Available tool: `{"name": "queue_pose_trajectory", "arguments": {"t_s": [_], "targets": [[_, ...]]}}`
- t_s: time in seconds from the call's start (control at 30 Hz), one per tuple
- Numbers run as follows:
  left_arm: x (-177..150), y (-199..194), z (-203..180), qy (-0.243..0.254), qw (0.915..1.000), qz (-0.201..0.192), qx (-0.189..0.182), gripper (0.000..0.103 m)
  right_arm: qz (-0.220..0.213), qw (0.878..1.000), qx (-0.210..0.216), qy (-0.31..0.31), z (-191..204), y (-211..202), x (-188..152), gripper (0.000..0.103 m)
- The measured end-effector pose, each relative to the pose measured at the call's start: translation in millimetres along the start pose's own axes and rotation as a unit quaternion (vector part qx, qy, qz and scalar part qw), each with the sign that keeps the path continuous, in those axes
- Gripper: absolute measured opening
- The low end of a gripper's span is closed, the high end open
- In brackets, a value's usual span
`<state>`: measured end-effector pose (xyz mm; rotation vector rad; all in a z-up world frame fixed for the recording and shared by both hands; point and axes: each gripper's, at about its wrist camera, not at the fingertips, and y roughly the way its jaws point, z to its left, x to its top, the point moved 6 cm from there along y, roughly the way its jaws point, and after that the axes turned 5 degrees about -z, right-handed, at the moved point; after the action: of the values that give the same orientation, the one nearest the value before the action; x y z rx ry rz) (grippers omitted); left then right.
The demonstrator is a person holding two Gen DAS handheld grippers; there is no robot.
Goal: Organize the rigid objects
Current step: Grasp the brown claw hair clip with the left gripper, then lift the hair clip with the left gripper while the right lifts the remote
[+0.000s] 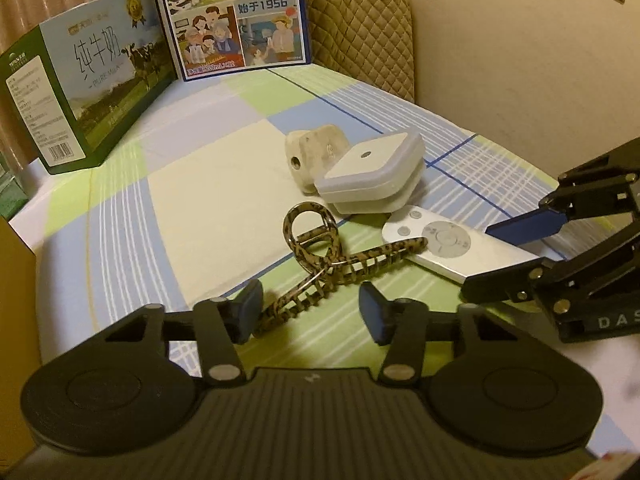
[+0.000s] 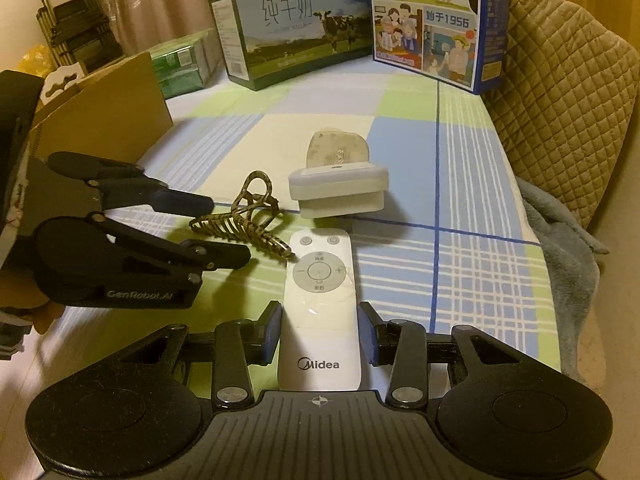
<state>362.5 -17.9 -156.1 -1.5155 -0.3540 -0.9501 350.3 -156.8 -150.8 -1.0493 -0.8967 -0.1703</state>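
Setting: a bench under a checked cloth of blue, green and cream (image 2: pixel 404 148), a curtain behind and a quilted tan chair back (image 2: pixel 560 92) at right.
Far left: a brown cardboard box (image 2: pixel 108 108) and a green shrink-wrapped pack (image 2: pixel 188 64) at the bench's edge.
Back row: a green milk carton printed with cows (image 2: pixel 296 28) beside a blue milk carton with cartoon figures (image 2: pixel 436 20).
Left gripper (image 1: pixel 310 310): jaws part-way in, straddling the toothed end of a leopard-print plastic hair claw (image 1: pixel 316 248) lying on the cloth; one pad touches the clip, the other stands clear.
Centre: a speckled stone-like block (image 1: pixel 308 152), with a white square device with rounded corners (image 1: pixel 376 172) leaning against it.
Right gripper (image 2: pixel 320 332): jaws closed on the sides of a white Midea remote control (image 2: pixel 320 300), which lies flat on the cloth, just beside the hair claw.
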Motion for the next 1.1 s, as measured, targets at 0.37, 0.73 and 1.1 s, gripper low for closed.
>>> {"name": "queue_pose_trajectory", "arguments": {"t_s": [0.37,0.73,1.1], "targets": [[-19.9,-29.0,-11.0,-0.008,0.9994,0.026,-0.021,0.012,0.007,0.999,-0.028,0.029,-8.9,-15.5,-6.9,0.037],[-25.5,-47.3,-12.7,-0.014,0.9999,0.003,-0.005,0.015,0.003,0.996,-0.045,0.079,-12.4,-32.9,-9.8,0.037],[-30.8,-48.2,-18.0,-0.049,0.9987,0.015,0.006,0.004,0.001,0.996,-0.044,0.079,-7.4,-32.7,-7.4,0.037]]}}
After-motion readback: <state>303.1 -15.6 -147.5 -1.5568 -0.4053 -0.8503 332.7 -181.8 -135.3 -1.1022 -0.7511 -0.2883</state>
